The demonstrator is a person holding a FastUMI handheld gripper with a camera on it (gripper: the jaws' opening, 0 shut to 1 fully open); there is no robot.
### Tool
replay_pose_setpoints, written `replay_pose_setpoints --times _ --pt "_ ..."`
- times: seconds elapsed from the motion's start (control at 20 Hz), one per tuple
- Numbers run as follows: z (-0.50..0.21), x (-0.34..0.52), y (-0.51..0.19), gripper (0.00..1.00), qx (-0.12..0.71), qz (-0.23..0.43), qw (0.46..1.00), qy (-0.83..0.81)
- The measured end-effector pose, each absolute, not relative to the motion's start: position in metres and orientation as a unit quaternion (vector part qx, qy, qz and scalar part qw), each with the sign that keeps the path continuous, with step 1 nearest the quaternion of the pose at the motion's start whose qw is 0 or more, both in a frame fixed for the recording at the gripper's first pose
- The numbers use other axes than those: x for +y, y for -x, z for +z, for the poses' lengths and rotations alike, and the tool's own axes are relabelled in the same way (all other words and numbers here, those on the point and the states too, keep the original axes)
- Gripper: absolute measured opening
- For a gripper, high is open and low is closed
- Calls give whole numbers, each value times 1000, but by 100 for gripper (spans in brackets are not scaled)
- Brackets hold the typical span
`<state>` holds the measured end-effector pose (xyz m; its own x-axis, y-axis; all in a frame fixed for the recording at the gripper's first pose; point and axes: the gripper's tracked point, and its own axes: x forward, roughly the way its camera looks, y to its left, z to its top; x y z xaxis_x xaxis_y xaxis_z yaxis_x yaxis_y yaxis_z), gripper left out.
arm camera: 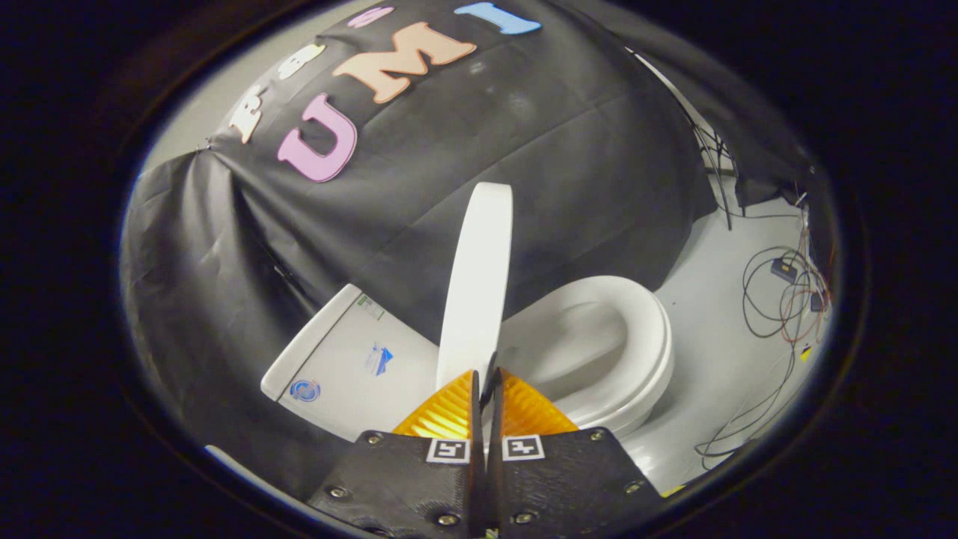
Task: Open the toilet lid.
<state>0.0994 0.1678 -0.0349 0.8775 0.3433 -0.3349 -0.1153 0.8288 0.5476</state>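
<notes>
The white toilet lid [479,277] stands raised, nearly upright and seen edge-on, between the tank [337,359] and the seat [658,352]. The seat ring and the bowl [576,344] lie uncovered beside it. My gripper [487,374] has its two orange fingers [449,412] pressed close together, with only a thin dark slit between them. Their tips sit right at the lid's near edge, which runs on behind them. I see nothing held between the fingers, and whether the tips touch the lid I cannot tell.
Black cloth [524,165] hangs behind the toilet as the booth's wall. Beyond the seat is a pale floor [718,359], with loose cables [786,299] and small boxes trailing across it toward the wall.
</notes>
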Motion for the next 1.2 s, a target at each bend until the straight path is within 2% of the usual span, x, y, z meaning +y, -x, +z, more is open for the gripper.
replay_pose_setpoints --times 1.2 --pt "23 245 -89 2 163 150 958 -180"
